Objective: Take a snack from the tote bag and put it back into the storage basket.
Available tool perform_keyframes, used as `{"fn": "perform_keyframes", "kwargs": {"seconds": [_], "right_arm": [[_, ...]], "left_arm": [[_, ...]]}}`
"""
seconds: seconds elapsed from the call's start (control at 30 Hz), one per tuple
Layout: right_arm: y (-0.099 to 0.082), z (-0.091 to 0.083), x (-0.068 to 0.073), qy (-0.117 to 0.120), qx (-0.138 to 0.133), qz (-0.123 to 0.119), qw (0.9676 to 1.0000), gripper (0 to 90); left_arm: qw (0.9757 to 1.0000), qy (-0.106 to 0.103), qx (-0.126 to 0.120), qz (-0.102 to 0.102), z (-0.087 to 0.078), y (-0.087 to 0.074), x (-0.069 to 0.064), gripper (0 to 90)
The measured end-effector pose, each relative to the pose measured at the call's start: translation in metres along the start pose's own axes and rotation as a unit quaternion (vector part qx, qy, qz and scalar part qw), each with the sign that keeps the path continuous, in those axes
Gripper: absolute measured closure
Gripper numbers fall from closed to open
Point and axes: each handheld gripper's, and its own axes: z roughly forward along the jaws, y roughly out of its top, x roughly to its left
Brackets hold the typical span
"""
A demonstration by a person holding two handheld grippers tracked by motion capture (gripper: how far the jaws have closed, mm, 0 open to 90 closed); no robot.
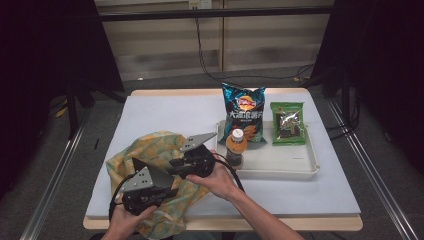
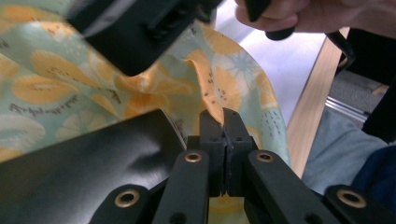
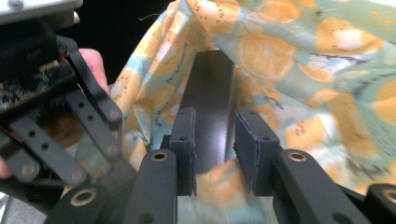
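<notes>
Now left gripper (image 2: 224,128) pinches fabric bag's (image 2: 233,84) fold.

A white-topped worktop (image 1: 150,112) with a pale wooden edge stands on a grey floor (image 1: 165,82). Beyond it runs a light panelled wall (image 1: 165,40) (a black cable (image 1: 200,45) hangs down it), flanked by dark curtains (image 1: 45,50).

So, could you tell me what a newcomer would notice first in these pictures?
Probably the orange-print cloth bag bunched at the table's near left, with the left gripper pinching a fold of it and the right gripper open over it. Behind, a white tray holds a bottle and two snack packets.
</notes>
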Motion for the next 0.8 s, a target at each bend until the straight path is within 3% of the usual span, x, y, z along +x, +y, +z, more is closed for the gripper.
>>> {"fn": "perform_keyframes", "kwargs": {"seconds": [0.23, 0.4, 0.5, 0.53, 0.6, 0.63, 0.8], "right_arm": [[0.000, 0.016, 0.001, 0.001, 0.038, -0.007, 0.9992, 65.7], [-0.012, 0.019, -0.002, -0.009, 0.064, -0.006, 0.9979, 63.4], [-0.018, 0.019, -0.001, -0.020, 0.079, -0.010, 0.9967, 55.7], [-0.019, 0.017, -0.001, -0.018, 0.078, -0.007, 0.9968, 55.0], [-0.021, 0.016, -0.001, -0.013, 0.078, -0.010, 0.9969, 51.7], [-0.022, 0.015, 0.000, -0.012, 0.078, -0.012, 0.9968, 50.7], [-0.024, 0.015, 0.003, 0.001, 0.082, -0.017, 0.9965, 43.9]], "left_arm": [[0.9999, 0.009, -0.002, -0.006, -0.009, -0.004, -0.001, 85.0], [0.9999, 0.014, 0.007, -0.006, -0.016, -0.009, -0.001, 82.9], [0.9996, 0.015, -0.014, -0.019, -0.023, -0.009, 0.002, 80.8], [0.9992, 0.031, -0.019, -0.018, -0.031, -0.009, 0.006, 80.6], [0.9988, 0.029, -0.030, -0.024, -0.034, -0.010, 0.009, 80.7], [0.9973, 0.048, -0.046, -0.032, -0.041, -0.011, 0.014, 80.8], [0.9940, 0.068, -0.061, -0.059, -0.047, -0.015, 0.026, 81.2]]}}
